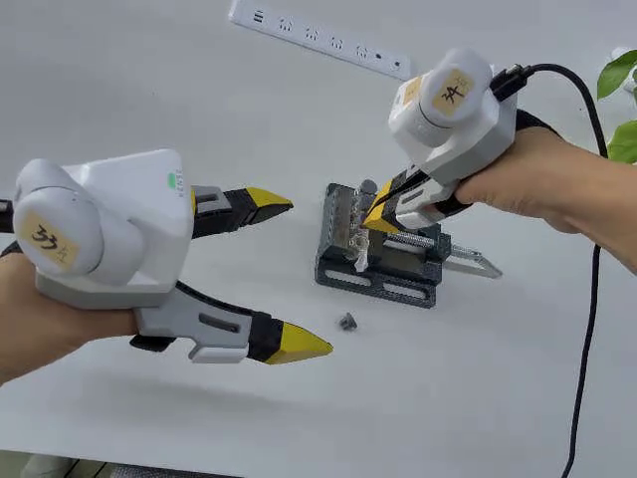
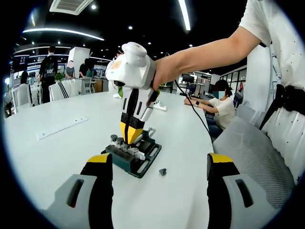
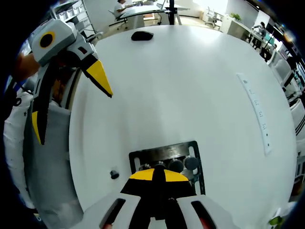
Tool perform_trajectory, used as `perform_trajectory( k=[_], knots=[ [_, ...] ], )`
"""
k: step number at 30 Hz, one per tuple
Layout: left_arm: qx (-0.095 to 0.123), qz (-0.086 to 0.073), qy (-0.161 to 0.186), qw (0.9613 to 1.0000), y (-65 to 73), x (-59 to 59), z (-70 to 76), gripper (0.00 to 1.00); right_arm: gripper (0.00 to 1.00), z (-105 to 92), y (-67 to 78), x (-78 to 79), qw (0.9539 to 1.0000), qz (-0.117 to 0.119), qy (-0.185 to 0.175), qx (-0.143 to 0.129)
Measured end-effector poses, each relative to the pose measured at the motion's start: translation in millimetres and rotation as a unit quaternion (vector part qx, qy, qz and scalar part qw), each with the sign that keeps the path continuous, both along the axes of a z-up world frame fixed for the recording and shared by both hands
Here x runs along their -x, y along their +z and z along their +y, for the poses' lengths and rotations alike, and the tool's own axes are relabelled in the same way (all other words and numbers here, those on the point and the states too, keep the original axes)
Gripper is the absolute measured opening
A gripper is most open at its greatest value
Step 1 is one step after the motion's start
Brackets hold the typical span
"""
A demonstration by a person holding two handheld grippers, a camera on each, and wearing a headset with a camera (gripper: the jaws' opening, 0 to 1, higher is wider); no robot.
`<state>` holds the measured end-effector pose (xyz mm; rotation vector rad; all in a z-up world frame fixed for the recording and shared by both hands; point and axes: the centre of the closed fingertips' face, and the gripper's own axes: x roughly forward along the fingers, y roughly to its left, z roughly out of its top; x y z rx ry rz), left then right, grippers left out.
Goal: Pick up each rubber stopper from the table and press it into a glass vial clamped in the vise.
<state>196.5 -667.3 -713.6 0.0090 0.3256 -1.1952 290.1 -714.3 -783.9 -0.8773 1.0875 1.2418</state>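
Note:
A dark vise (image 1: 398, 279) sits mid-table and clamps a row of clear glass vials (image 1: 350, 231). One grey stopper (image 1: 367, 186) caps the far vial. My right gripper (image 1: 381, 221) points down onto the vials with its yellow tips shut together; what lies under the tips is hidden. In its own view the right gripper (image 3: 158, 175) covers part of the vise (image 3: 143, 156), beside two capped vials (image 3: 185, 163). A loose grey stopper (image 1: 347, 321) lies on the table in front of the vise. My left gripper (image 1: 309, 276) hovers open, left of the vise, holding nothing.
A white power strip (image 1: 318, 35) lies at the far edge. The vise's metal handle (image 1: 476, 261) sticks out to the right. A black cable (image 1: 587, 299) trails down the right side, near green leaves (image 1: 619, 75). People sit at other tables in the left gripper view.

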Motion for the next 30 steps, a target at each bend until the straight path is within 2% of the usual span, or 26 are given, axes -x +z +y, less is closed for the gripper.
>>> perform_trajectory(
  k=[5, 13, 30],
  knots=[
    [0.003, -0.001, 0.0, 1.0, 1.4, -0.5, -1.4, 0.8, 0.01, 1.5, -0.8, 0.4, 0.9998, -0.006, 0.013, 0.013],
    [0.001, -0.002, -0.001, 1.0, 1.5, 0.4, -1.4, 0.8, 0.01, 1.4, -1.3, 2.4, 0.9999, -0.004, 0.009, 0.014],
    [-0.014, -0.006, 0.006, 0.9999, 4.3, 1.3, 7.4, 0.8, 0.03, -0.7, 0.5, 3.0, 0.9997, -0.007, -0.012, -0.02]
  ],
)
